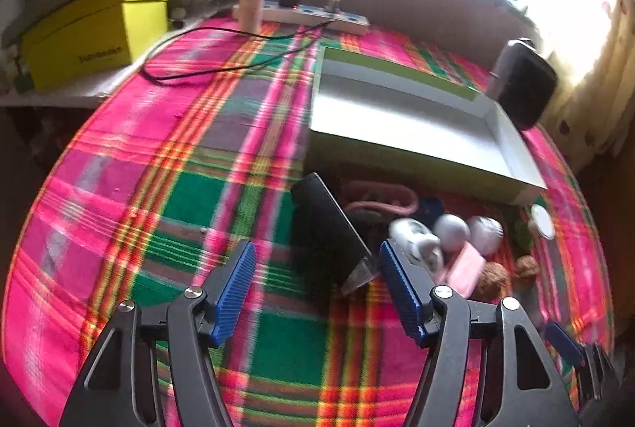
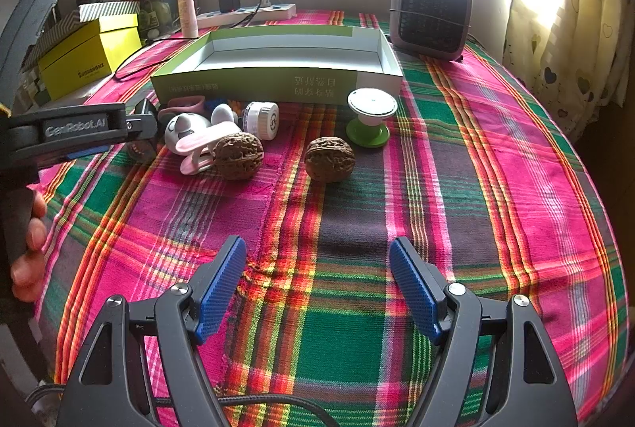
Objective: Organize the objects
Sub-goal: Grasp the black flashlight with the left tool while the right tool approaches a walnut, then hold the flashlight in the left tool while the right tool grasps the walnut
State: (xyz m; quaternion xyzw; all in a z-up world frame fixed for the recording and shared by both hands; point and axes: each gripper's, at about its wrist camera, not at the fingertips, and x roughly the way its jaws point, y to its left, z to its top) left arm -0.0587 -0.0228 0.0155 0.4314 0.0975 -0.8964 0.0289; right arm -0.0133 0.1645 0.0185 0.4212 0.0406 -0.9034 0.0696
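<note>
Left wrist only: black slab (image 1: pixel 331 228).

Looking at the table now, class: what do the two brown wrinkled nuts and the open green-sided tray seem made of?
Two brown wrinkled nuts: apparently natural walnut shell, matte, deeply furrowed. Open green-sided tray: probably printed cardboard, with thin folded walls and a smooth white inside.

Open shallow tray (image 2: pixel 278 79), green outside, white inside, sat empty at the far side of the plaid cloth. Small items were clustered just in front of its near wall: two brown walnuts (image 2: pixel 238 156) (image 2: pixel 329 159) well apart from each other, pink clip (image 2: pixel 202 145) touching the left walnut, white jar (image 2: pixel 261 120) on its side, green-and-white spool (image 2: pixel 371 117) upright, white egg-shaped bits (image 1: pixel 450 231). Black flat slab (image 1: pixel 329 228) lay tilted at the cluster's left end.
</note>
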